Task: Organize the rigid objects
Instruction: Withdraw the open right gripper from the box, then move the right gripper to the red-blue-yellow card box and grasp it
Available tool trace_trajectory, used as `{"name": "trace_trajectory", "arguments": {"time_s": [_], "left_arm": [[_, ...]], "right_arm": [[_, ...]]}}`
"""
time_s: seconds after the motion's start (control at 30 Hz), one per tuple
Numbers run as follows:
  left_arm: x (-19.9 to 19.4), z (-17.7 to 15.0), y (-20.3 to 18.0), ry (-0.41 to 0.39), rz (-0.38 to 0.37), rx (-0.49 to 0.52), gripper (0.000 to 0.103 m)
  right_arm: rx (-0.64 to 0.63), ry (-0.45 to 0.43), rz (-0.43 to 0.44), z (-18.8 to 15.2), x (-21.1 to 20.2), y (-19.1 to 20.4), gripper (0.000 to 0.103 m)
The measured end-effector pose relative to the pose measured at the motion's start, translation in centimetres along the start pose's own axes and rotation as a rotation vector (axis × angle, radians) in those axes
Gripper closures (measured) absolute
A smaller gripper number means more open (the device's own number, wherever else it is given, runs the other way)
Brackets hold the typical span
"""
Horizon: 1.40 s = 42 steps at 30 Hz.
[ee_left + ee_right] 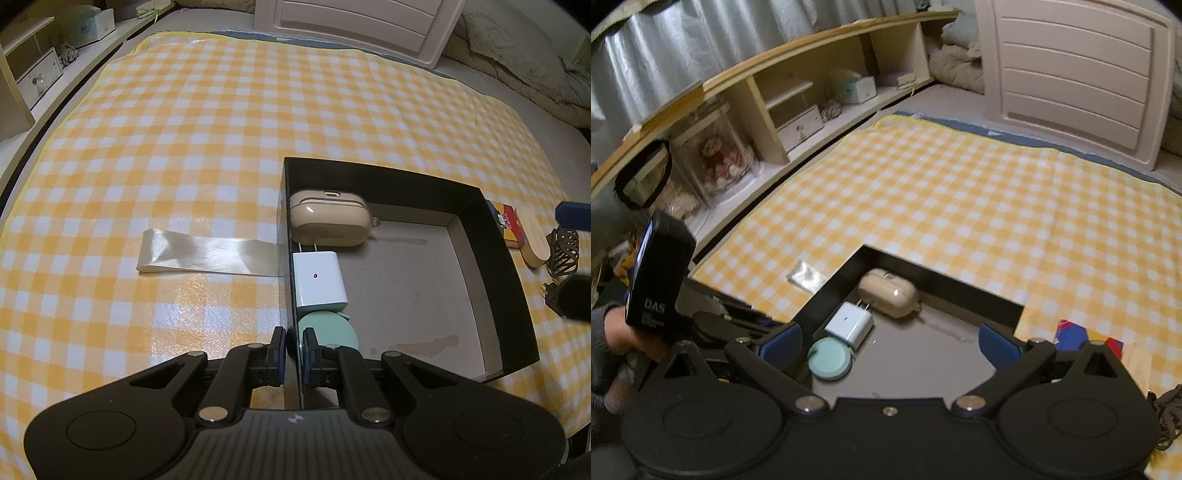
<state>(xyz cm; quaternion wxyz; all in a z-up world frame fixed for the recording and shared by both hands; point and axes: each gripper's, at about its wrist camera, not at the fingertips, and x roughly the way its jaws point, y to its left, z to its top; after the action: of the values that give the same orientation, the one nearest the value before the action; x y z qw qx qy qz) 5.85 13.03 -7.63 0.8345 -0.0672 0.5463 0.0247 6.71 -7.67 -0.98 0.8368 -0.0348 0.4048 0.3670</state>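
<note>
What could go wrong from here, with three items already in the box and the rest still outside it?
1. The left gripper is clamped on the black box wall; any tug could shift the box and slide the green disc, white charger and beige case lined up along it.
2. The right gripper hangs open over the box; dropping straight down risks hitting the charger prongs or the disc.
3. The remaining items, like the wooden piece and black claw clip, lie bunched close together, so a pick may snag its neighbour.

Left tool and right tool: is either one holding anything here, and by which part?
The left tool is shut on the black box, pinching its left side wall at the near end. The right tool is open over the box, holding nothing.
</note>
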Motion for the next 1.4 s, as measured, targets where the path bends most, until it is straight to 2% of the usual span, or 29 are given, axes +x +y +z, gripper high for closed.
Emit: {"name": "trace_trajectory", "arguments": {"time_s": [0.27, 0.4, 0.57, 0.77, 0.87, 1.03, 1.17, 1.33, 1.4], "left_arm": [[-0.1, 0.0, 0.2, -0.006, -0.003, 0.007, 0.093], [-0.2, -0.1, 0.2, -0.008, -0.003, 0.011, 0.093], [-0.4, -0.1, 0.1, -0.010, 0.000, 0.018, 0.093], [-0.3, -0.1, -0.1, -0.010, 0.002, 0.021, 0.093], [-0.3, -0.1, -0.1, -0.010, 0.002, 0.020, 0.093], [-0.3, -0.1, -0.2, -0.010, 0.001, 0.019, 0.093], [-0.3, 0.0, 0.0, -0.010, -0.005, 0.018, 0.093], [-0.5, -0.1, 0.0, -0.010, -0.009, 0.022, 0.093], [-0.5, -0.1, 0.1, -0.009, -0.009, 0.023, 0.093]], "right_arm": [[0.097, -0.118, -0.122, 0.4, -2.4, -4.8, 0.000], [0.156, -0.120, -0.192, 0.1, -2.4, -8.0, 0.000], [0.265, -0.077, -0.285, -0.7, -0.4, -12.1, 0.000], [0.361, 0.023, -0.306, -1.9, 3.7, -16.0, 0.000], [0.374, 0.059, -0.320, -2.0, 5.8, -16.9, 0.000], [0.414, 0.116, -0.257, -1.8, 8.0, -17.5, 0.004], [0.466, 0.202, -0.315, -2.0, 9.4, -18.3, 0.005], [0.464, 0.240, -0.401, -2.9, 10.3, -19.3, 0.004], [0.494, 0.235, -0.384, -3.7, 10.4, -20.0, 0.003]]}}
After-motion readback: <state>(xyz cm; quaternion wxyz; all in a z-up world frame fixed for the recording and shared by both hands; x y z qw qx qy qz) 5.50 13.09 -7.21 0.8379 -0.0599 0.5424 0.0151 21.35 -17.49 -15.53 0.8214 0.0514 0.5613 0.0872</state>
